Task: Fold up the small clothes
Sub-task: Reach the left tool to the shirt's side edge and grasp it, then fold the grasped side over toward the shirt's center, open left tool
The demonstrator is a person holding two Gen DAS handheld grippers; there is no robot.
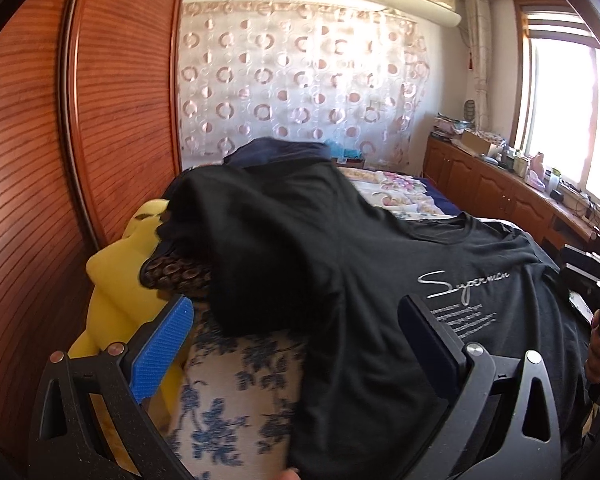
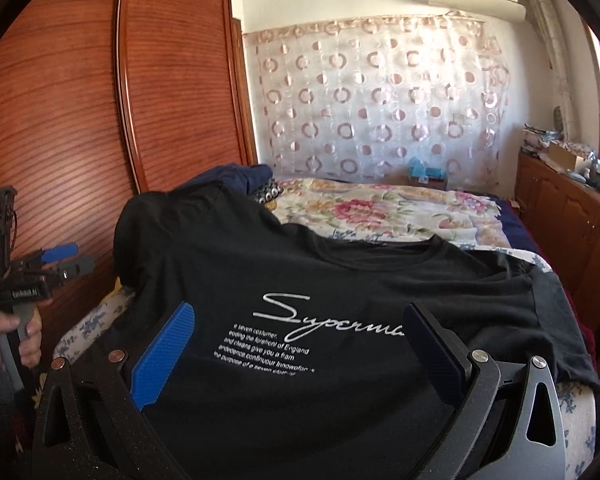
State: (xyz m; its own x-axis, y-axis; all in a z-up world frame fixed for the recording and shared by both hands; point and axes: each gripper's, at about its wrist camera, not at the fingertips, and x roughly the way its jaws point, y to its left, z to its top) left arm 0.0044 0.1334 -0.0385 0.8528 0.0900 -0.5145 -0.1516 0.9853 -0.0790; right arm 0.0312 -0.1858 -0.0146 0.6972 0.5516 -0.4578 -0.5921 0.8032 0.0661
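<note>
In the left wrist view, the left claw [image 1: 296, 336] hangs with its fingers wide apart and nothing between them, above the near left part of a black T-shirt [image 1: 380, 280]. The shirt lies print side up on the bed [image 1: 236, 392], whose cover has a blue flower pattern. Its left sleeve is draped over a heap of dark clothes [image 1: 276, 152] beside a yellow cushion [image 1: 112, 280]. White script [image 1: 460, 284] runs across the chest. At the right edge a hand [image 1: 598, 344] holds the handle of the other tool. A wooden wardrobe [image 1: 80, 120] fills the left side.

In the right wrist view, the right claw [image 2: 300, 344] is also spread apart and empty, hovering over the printed chest of the T-shirt [image 2: 340, 264], with the lettering [image 2: 300, 320] between its fingers. The collar points toward a flowered quilt [image 2: 380, 208] farther up the bed. At the left edge a hand [image 2: 16, 336] grips the left tool near the wardrobe [image 2: 100, 100]. A circle-patterned curtain [image 2: 380, 100] hangs behind the bed.
</note>
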